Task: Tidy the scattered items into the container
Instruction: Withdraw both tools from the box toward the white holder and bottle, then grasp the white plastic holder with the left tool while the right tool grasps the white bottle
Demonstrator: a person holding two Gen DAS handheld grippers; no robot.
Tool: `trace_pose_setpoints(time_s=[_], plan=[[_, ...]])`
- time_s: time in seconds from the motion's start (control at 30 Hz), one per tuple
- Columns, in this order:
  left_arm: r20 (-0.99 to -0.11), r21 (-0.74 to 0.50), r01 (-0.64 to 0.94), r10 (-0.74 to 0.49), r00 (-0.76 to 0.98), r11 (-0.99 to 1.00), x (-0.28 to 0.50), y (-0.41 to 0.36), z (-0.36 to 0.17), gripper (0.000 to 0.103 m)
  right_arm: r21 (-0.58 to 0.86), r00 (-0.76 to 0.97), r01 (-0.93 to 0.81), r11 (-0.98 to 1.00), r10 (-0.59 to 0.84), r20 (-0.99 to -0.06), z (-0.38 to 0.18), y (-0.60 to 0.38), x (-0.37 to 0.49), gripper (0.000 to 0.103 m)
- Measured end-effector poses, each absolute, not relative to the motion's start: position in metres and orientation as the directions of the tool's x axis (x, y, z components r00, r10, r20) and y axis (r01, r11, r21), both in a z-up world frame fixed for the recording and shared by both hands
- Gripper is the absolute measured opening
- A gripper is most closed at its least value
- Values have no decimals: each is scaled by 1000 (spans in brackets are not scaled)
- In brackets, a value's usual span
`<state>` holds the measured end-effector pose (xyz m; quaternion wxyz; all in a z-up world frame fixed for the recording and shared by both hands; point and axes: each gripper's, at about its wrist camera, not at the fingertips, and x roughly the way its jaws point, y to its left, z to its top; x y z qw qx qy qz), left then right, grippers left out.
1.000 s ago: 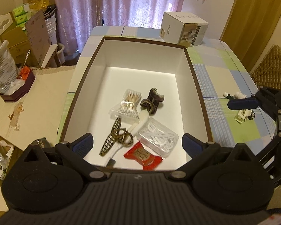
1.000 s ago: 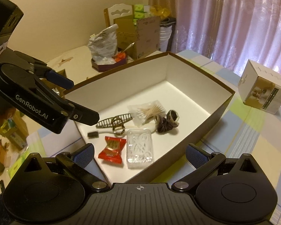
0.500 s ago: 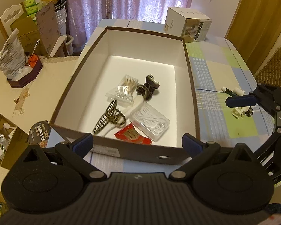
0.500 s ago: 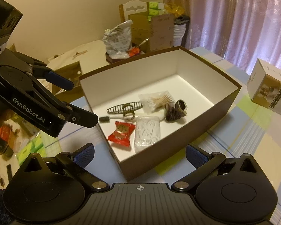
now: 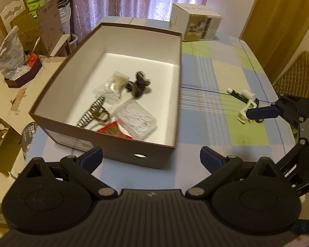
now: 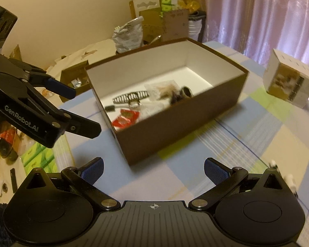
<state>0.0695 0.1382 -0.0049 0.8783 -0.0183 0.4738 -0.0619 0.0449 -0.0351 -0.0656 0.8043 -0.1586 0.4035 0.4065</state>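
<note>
— Both tongs have drawn back; the brown cardboard box with white lining [image 5: 121, 144] now sits farther off, centre frame.
— Holding anything?
— No. Left tongs [image 5: 151, 156] and right tongs [image 6: 153, 167] gape wide, empty. Small white items [image 5: 244, 100] lie on the checked surface [image 5: 212, 78], right.

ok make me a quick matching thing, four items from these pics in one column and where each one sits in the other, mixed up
Items:
1. red snack packet
2. hair claw clip
3. white cube box
4. small white items

Places:
A. on the tablecloth to the right of the brown box, still outside it
B. inside the brown box, against its near wall
C. on the table beyond the brown box's far end
D. inside the brown box, left of the clear plastic case

Pairs: 1-B, 2-D, 3-C, 4-A
</note>
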Motion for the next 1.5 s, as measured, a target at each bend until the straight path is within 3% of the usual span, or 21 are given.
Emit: trace_pose_setpoints(time_s=[0.33,0.8,1.27,1.5], plan=[[-829,-111,173,-187,527,979,61,77,-8,99,100,369,-697,710,476,-798,-75,-102,38,101],[-824,-102,359,-281,492,928,89,-13,-25,99,110,509,-450,886,356,-784,-63,-201,33,101],[-821,-70,513,-341,457,856,130,-72,-63,98,107,557,-228,968,220,-800,-91,-259,54,101],[-815,-65,596,-387,432,801,157,-96,-86,88,115,559,-177,978,196,-806,-110,-271,75,101]])
